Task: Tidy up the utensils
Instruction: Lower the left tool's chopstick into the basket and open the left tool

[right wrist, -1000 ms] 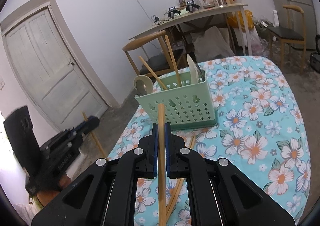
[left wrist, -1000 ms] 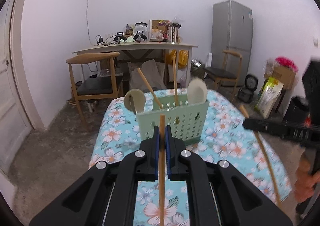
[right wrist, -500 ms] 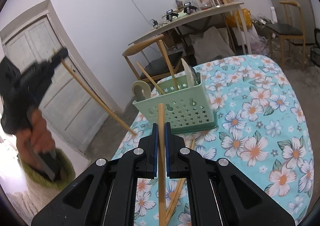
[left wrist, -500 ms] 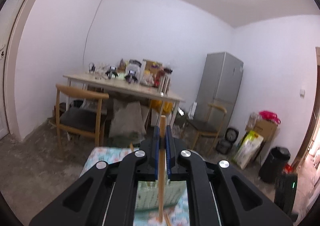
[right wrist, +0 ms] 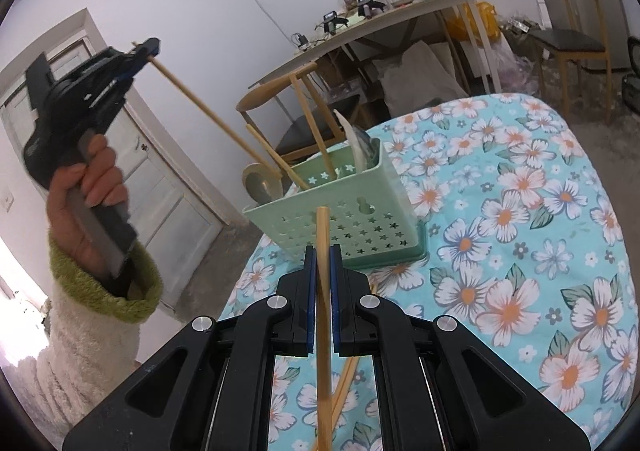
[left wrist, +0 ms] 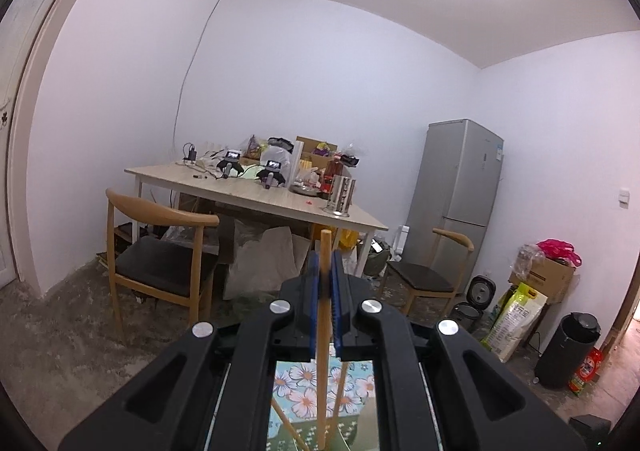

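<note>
In the right wrist view a mint-green perforated basket (right wrist: pixel 360 227) stands on the flowered tablecloth (right wrist: pixel 520 251). It holds a round wooden spoon (right wrist: pixel 260 183), a pale ladle (right wrist: pixel 360 147) and upright chopsticks (right wrist: pixel 316 131). My right gripper (right wrist: pixel 322 255) is shut on a wooden chopstick (right wrist: pixel 323 351), just in front of the basket. My left gripper (right wrist: pixel 146 49), held high at the left, is shut on another chopstick (right wrist: pixel 224 127) that slants down, its lower end at the basket's rim. In the left wrist view the left gripper (left wrist: pixel 325 263) clamps that chopstick (left wrist: pixel 323 331), and the basket (left wrist: pixel 356 429) shows below.
Two loose chopsticks (right wrist: pixel 346 383) lie on the cloth under my right gripper. A hand in a cream and green sleeve (right wrist: pixel 100 291) holds the left gripper. Beyond are a cluttered table (left wrist: pixel 260 195), wooden chairs (left wrist: pixel 160 251), a fridge (left wrist: pixel 460 203), a black bin (left wrist: pixel 572 347) and a door (right wrist: pixel 160 191).
My left gripper rose and swung in over the basket, tilting its chopstick down to the rim, and its view lifted from the table to the room. My right gripper edged closer to the basket.
</note>
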Available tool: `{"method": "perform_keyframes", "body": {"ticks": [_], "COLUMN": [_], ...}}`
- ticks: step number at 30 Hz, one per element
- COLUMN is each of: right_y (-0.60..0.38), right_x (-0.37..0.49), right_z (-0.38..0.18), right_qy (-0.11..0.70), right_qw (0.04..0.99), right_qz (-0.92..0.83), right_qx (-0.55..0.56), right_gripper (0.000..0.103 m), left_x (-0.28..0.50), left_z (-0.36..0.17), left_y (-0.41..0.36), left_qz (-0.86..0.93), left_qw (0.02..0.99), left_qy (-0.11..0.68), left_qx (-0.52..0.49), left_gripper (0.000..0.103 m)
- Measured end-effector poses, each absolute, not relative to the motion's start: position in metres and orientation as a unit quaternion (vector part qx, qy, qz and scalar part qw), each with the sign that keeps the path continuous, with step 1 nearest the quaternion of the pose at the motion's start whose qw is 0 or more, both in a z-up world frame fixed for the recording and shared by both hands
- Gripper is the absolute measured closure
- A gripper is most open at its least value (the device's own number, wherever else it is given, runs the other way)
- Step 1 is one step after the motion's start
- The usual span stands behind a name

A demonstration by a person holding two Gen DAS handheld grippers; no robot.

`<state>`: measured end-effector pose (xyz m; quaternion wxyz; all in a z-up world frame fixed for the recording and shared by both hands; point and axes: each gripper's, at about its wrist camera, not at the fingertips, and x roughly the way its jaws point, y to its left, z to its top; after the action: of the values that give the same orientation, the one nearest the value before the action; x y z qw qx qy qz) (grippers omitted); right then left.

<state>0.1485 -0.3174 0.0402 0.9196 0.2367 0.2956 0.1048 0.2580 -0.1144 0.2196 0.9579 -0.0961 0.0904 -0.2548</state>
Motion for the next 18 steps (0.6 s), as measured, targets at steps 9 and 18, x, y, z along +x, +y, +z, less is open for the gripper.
{"method": "perform_keyframes", "body": {"ticks": [9, 18], "right_y": [-0.325, -0.321], "right_x": [0.16, 0.152], "right_z": [0.021, 0.033], "right_qy": [0.313, 0.305], "right_qw": [0.911, 0.915], "right_qz": [0.1, 0.099], "right_qx": [0.249, 0.244], "right_gripper": [0.098, 0.098], "left_x": [0.299, 0.284], "left_z": [0.157, 0.138], "left_y": [-0.139, -0.145], "left_qz": [-0.236, -0.276], "left_qw": [0.956, 0.94], "left_qy": [0.153, 0.194], "left_qx": [-0.078, -0.052], "left_gripper": [0.098, 0.079]}}
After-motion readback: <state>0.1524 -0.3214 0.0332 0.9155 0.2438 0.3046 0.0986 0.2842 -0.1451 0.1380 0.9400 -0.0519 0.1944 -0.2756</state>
